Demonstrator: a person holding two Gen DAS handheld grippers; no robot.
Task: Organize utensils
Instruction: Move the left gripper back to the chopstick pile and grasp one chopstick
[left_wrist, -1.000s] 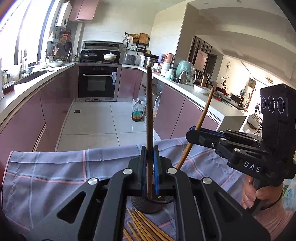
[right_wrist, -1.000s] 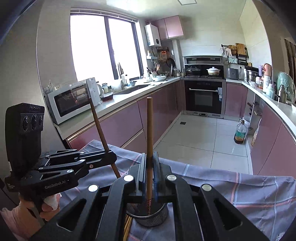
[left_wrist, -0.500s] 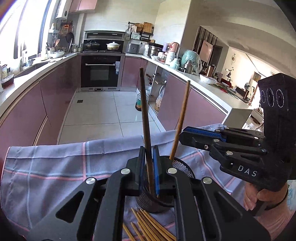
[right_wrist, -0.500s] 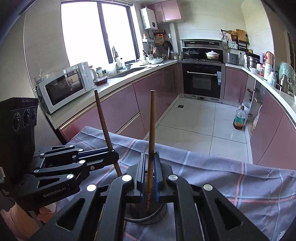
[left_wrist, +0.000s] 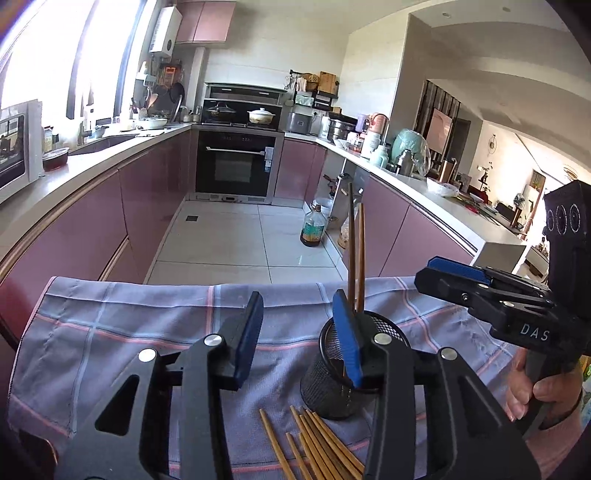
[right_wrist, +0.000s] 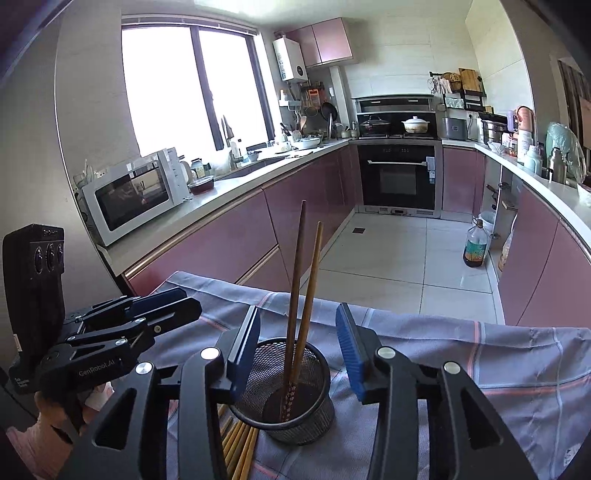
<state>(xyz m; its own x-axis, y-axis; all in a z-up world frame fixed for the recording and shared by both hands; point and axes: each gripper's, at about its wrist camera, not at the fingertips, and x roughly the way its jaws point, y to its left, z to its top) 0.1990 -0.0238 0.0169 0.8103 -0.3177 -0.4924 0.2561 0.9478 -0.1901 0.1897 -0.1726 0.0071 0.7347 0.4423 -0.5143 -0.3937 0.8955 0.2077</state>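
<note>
A black mesh cup (right_wrist: 280, 417) stands on the checked cloth with two chopsticks upright in it, a dark one (right_wrist: 297, 266) and a lighter one (right_wrist: 314, 266). My right gripper (right_wrist: 298, 317) hangs over the cup, its jaws opening; the two sticks rise between them untouched. My left gripper (left_wrist: 297, 310) is just left of the cup (left_wrist: 332, 384), its jaws opening over bare cloth, and its right finger covers part of the cup. Several loose chopsticks (left_wrist: 314, 443) lie on the cloth in front of the cup. Each view shows the other gripper (left_wrist: 424, 275) (right_wrist: 188, 301) from the side.
The blue-and-pink checked cloth (left_wrist: 129, 325) covers the table up to its far edge, and beyond it the kitchen floor drops away. A person's hand (left_wrist: 535, 387) holds the right gripper's handle. An oil bottle (right_wrist: 474, 245) stands on the floor by the right-hand cabinets.
Both grippers were shut on a chopstick each; now both jaws stand apart and the two sticks rest in the cup. The left gripper has shifted left and down.
</note>
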